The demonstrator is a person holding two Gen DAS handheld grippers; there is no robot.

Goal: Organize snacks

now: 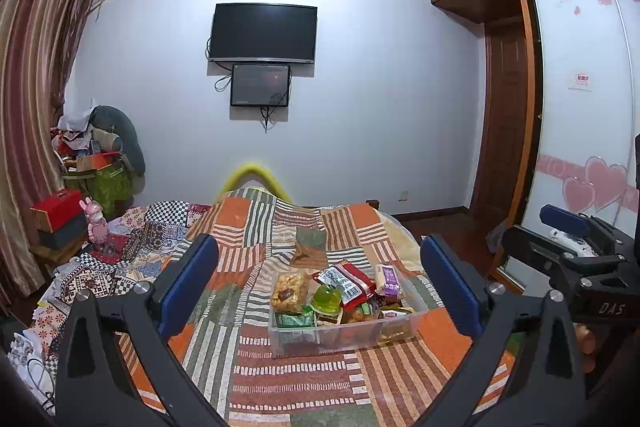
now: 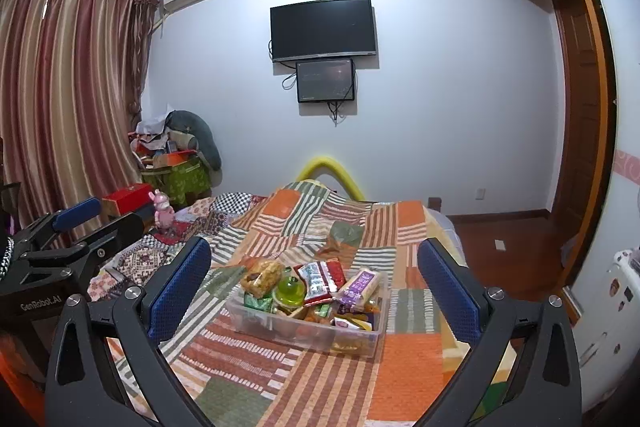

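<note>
A clear bin [image 1: 344, 337] heaped with snack packets [image 1: 347, 283] rests on the patchwork bedspread [image 1: 280, 379] of the bed. Left gripper [image 1: 320, 283] and right gripper [image 2: 314, 285] hover before it, jaws spread wide and holding nothing.

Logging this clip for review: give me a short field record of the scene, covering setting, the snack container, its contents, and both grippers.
setting: bedroom, patchwork bedspread
container: clear plastic bin resting on the bedspread
contents: piled snacks, including a green jelly cup, a red packet, a purple-label pack
left gripper: open, holding nothing, short of the bin
right gripper: open, holding nothing
wall: dark TV
</note>
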